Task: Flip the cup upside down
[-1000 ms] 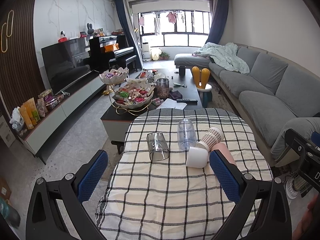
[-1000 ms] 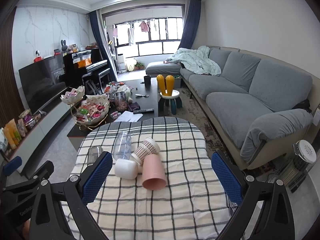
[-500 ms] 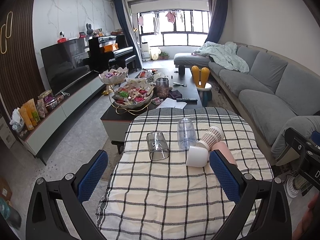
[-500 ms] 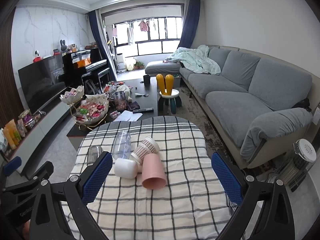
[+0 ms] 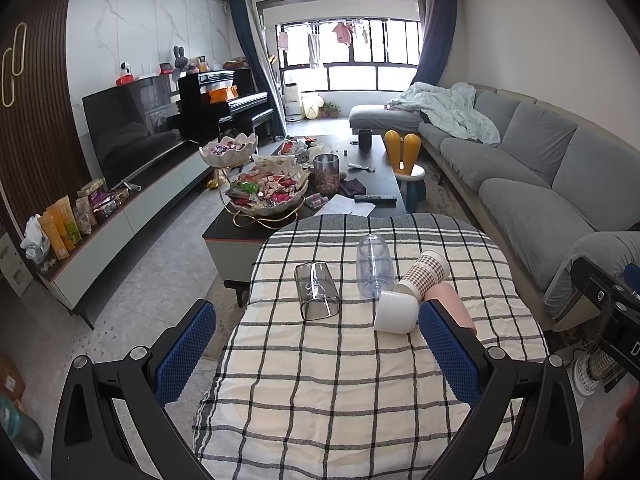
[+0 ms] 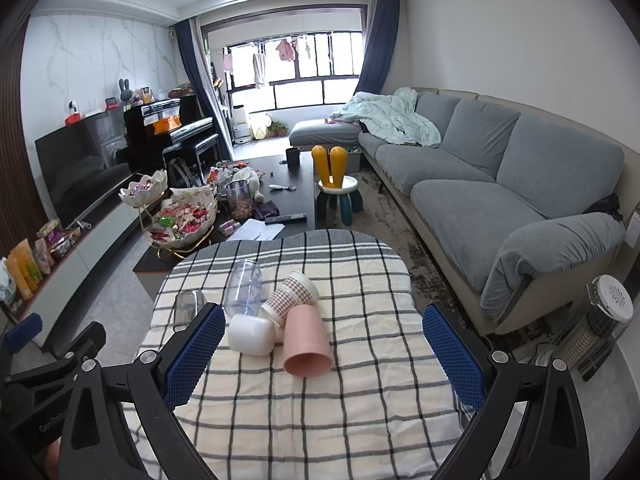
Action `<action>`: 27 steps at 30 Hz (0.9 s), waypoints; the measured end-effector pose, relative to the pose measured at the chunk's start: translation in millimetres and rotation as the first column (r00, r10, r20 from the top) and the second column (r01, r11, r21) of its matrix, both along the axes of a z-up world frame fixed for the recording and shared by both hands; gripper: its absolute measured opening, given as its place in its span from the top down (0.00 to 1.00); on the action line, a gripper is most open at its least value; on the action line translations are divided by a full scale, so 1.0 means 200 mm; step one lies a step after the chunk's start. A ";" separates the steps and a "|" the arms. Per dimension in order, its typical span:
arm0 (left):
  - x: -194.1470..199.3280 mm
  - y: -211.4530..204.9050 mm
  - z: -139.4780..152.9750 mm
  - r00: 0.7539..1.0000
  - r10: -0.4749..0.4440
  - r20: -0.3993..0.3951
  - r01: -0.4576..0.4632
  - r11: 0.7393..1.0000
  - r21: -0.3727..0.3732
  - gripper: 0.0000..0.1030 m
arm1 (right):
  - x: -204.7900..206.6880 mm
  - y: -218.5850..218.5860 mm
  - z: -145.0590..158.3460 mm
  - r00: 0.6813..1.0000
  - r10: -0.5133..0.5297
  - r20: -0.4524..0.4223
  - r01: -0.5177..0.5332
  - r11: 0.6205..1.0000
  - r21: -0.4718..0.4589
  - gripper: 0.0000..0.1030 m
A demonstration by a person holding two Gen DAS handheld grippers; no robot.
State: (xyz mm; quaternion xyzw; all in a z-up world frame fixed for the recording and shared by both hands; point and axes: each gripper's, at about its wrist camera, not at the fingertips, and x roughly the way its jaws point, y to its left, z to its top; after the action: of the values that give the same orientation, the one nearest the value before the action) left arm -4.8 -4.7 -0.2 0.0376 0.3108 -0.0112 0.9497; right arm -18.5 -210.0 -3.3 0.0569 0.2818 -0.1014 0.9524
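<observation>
Several cups lie on their sides on a table with a checked cloth (image 5: 340, 400). They are a smoky glass cup (image 5: 317, 290), a clear plastic cup (image 5: 374, 266), a checked paper cup (image 5: 423, 276), a white cup (image 5: 395, 312) and a pink cup (image 6: 306, 340). The pink cup is partly hidden behind my left gripper's right finger in the left wrist view (image 5: 450, 306). My left gripper (image 5: 316, 352) is open and empty, short of the cups. My right gripper (image 6: 320, 352) is open and empty, its jaws wide on either side of the white cup (image 6: 251, 334) and the pink cup.
Beyond the table stands a dark coffee table (image 5: 372, 184) with snack bowls and a jar. A grey sofa (image 6: 500, 184) runs along the right. A TV unit (image 5: 132, 208) is on the left. A small heater (image 6: 600, 332) stands on the floor at the right.
</observation>
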 end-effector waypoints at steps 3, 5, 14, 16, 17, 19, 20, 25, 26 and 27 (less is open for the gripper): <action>0.00 0.00 0.00 1.000 0.000 -0.001 0.000 1.000 0.000 0.00 | 0.01 0.00 0.00 1.000 0.000 -0.002 0.000 1.000 0.001 0.03; 0.00 0.00 0.00 1.000 0.000 -0.001 0.000 1.000 0.000 0.00 | 0.01 0.00 0.00 1.000 0.000 -0.002 0.000 1.000 0.001 0.03; 0.00 0.00 -0.01 1.000 0.001 -0.003 -0.001 1.000 -0.001 0.00 | -0.01 0.00 -0.01 1.000 -0.001 -0.006 0.001 1.000 0.003 0.03; 0.00 0.00 -0.01 1.000 0.001 -0.003 -0.001 1.000 -0.001 0.00 | -0.01 0.00 -0.01 1.000 0.000 -0.006 0.000 1.000 0.004 0.03; 0.00 0.00 -0.01 1.000 0.000 -0.003 0.000 1.000 -0.001 0.00 | -0.01 0.00 -0.01 1.000 0.000 -0.007 0.000 1.000 0.004 0.03; 0.00 0.00 -0.01 1.000 -0.001 -0.003 0.001 1.000 -0.001 0.00 | -0.01 0.00 0.01 1.000 0.000 -0.008 0.000 1.000 0.005 0.03; 0.00 0.00 -0.01 1.000 0.000 -0.004 0.000 1.000 -0.001 0.00 | -0.01 -0.01 -0.02 1.000 -0.001 -0.008 0.001 1.000 0.005 0.03; 0.00 0.00 -0.03 1.000 -0.001 -0.010 0.001 1.000 -0.003 0.00 | -0.04 -0.04 -0.03 1.000 0.000 -0.012 0.000 1.000 0.003 0.03; 0.00 0.00 -0.04 1.000 -0.001 -0.012 0.001 1.000 -0.003 0.00 | -0.01 -0.03 -0.09 1.000 -0.001 -0.015 0.001 1.000 0.003 0.03; -0.01 0.00 -0.04 1.000 0.000 -0.013 0.000 1.000 -0.003 0.00 | 0.00 -0.02 -0.12 1.000 -0.001 -0.019 0.001 1.000 0.002 0.03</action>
State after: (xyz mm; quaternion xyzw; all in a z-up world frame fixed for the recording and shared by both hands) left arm -6.1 -4.6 -8.6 0.0361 0.3170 -0.0120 0.9477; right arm -18.6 -213.7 -27.2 0.0572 0.2910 -0.1021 0.9495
